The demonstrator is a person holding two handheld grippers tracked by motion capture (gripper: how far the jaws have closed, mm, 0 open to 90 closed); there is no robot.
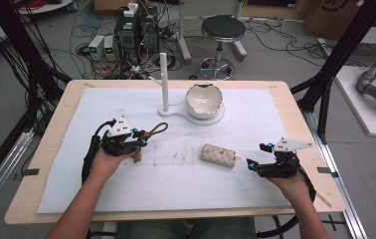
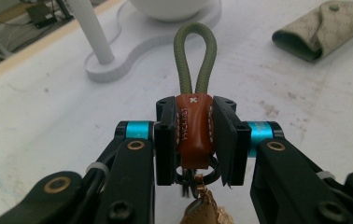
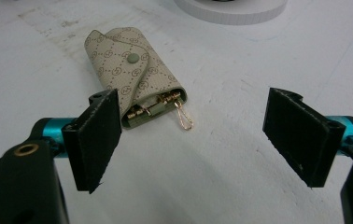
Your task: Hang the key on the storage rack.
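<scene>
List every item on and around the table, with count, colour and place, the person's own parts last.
keychain: one, brown leather tab with olive cord loop, clamped between the left gripper's jaws, left of mat centre
key pouch: one, beige patterned, snapped shut, lying on the mat before the right gripper
bowl: one, white, on the stand's round base at the far side
stand: one, white, upright post beside the bowl
mat: one, white, covering the wooden table
stool: one, black seat, on the floor beyond the table
left gripper: black, gripping the keychain
right gripper: black, jaws wide apart
</scene>
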